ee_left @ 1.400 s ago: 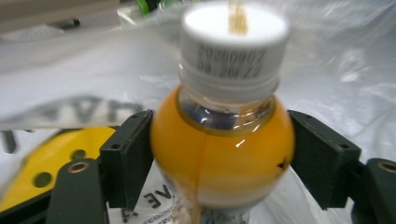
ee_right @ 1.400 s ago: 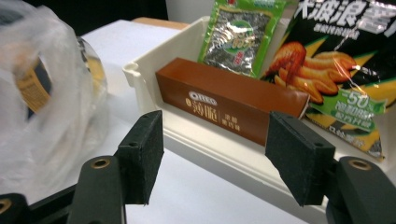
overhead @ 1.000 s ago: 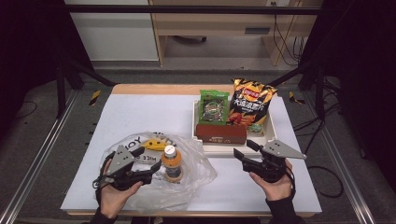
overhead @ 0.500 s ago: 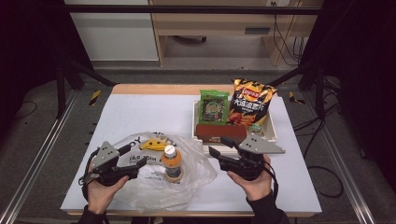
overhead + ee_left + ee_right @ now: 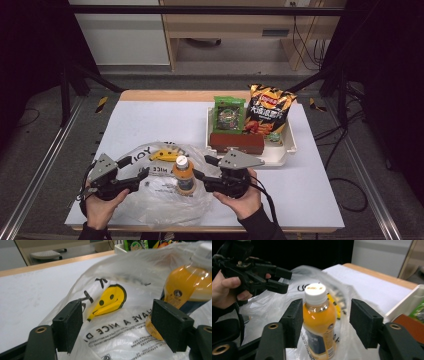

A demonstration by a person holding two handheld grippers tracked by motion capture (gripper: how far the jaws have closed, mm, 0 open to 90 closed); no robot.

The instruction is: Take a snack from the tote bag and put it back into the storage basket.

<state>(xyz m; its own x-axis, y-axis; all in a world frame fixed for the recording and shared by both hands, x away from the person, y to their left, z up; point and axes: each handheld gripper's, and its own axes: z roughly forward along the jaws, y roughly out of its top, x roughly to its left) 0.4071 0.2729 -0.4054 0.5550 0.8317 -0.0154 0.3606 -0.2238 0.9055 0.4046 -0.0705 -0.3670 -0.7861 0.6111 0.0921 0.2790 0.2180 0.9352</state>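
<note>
Nearest the person, both hands hold black two-jaw grippers low over the near edge of the white table [image 5: 150, 120]. The left gripper [image 5: 141, 176] sits at the near left, its jaws spread wide with only a slack fold of the clear plastic bag printed with a yellow smiley face [image 5: 160, 192] lying between them; the pads press on nothing. The right gripper [image 5: 201, 170] comes in from the right, and its jaws have just been closing. They stand fairly wide on either side of the orange-juice bottle with a white cap [image 5: 184, 175], which stands upright in the bag; the left pad is close against the bottle, the right pad stands apart from it.

Farther back on the right lies a white tray [image 5: 289, 147]. It holds a dark red box [image 5: 236, 143] at its near side, with a green snack packet [image 5: 229, 114] and an orange crisp bag [image 5: 269, 107] behind it.
</note>
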